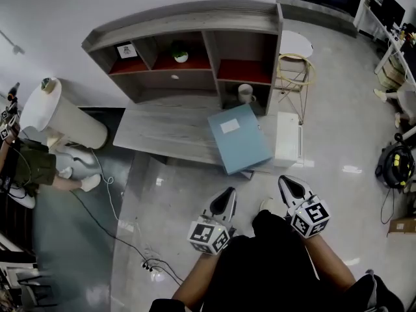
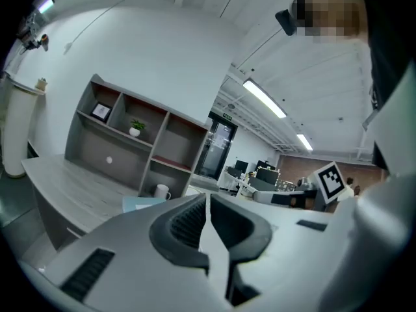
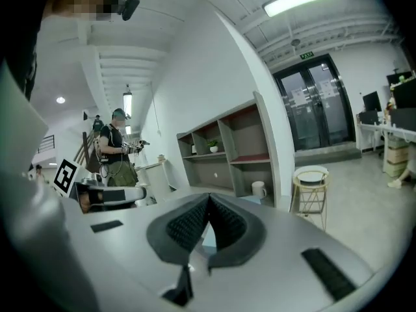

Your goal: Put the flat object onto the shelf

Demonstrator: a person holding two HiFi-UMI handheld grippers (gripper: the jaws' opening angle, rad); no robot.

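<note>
Blue folder (image 1: 239, 137), white label on top, lies flat and skewed on the desk (image 1: 162, 132), just ahead of the left gripper (image 1: 229, 195) and right gripper (image 1: 286, 184). Both have jaws together, empty.

At the bottom of the head view the person wears black, seemingly short-sleeved. The left gripper (image 1: 227, 195) and right gripper (image 1: 290, 184) have pale grey shells, black ribbed pads (image 2: 187, 221) and black-and-white marker cubes (image 1: 209, 236).
</note>
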